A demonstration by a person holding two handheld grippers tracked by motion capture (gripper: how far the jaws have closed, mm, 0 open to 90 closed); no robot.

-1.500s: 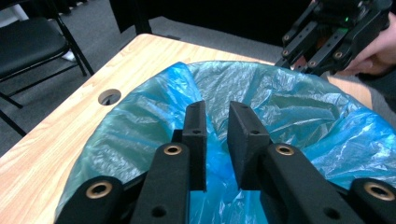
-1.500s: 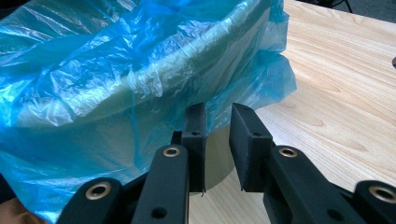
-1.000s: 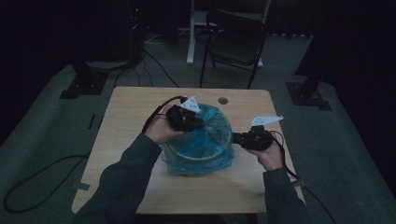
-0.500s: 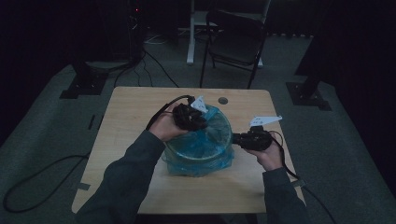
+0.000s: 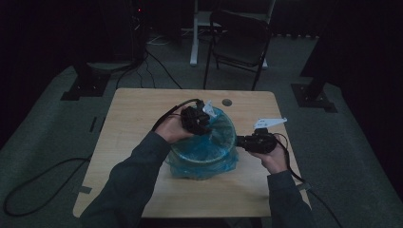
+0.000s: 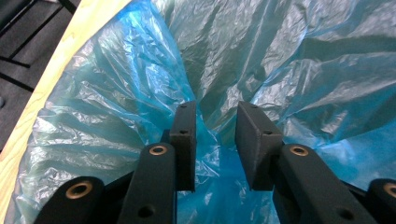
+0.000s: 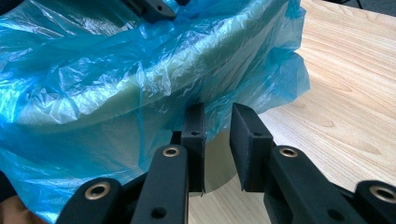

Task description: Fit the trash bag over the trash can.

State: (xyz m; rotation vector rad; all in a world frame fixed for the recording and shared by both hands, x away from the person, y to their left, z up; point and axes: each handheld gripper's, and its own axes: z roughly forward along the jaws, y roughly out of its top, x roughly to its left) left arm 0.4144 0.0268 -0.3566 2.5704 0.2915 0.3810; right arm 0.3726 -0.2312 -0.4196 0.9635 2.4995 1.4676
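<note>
Dim room around a pale wooden surface (image 5: 138,142), with a dark folding chair (image 5: 240,40) beyond its far edge and cables on the floor, most of the background lost in shadow. From the high view, a round bin lined with a blue plastic bag (image 5: 204,152) sits near the middle of the surface. The left gripper (image 5: 196,119) is over the bin's far left rim, held by the left hand (image 5: 173,129), its fingers hidden behind its own black body. The right gripper (image 5: 242,141) sits at the bin's right side, held by the right hand (image 5: 273,156); whether it touches the bag cannot be told from here. A small round hole (image 5: 226,102) lies in the surface beyond the bin.

From the left gripper view, the two black fingers (image 6: 184,144) stand apart with a gap between them, and a crumpled fold of the blue bag (image 6: 116,107) rises into that gap; they are not pressed together on it. A strip of the surface's edge (image 6: 56,60) shows at upper left of the bag.

From the right gripper view, the fingers (image 7: 194,144) are likewise spread, pointing at the bag's hanging skirt (image 7: 116,88) over the bin's pale wall, just at the plastic's edge. The bin's lower part is cut off. Bare wood (image 7: 345,79) lies to the right of the bag.
</note>
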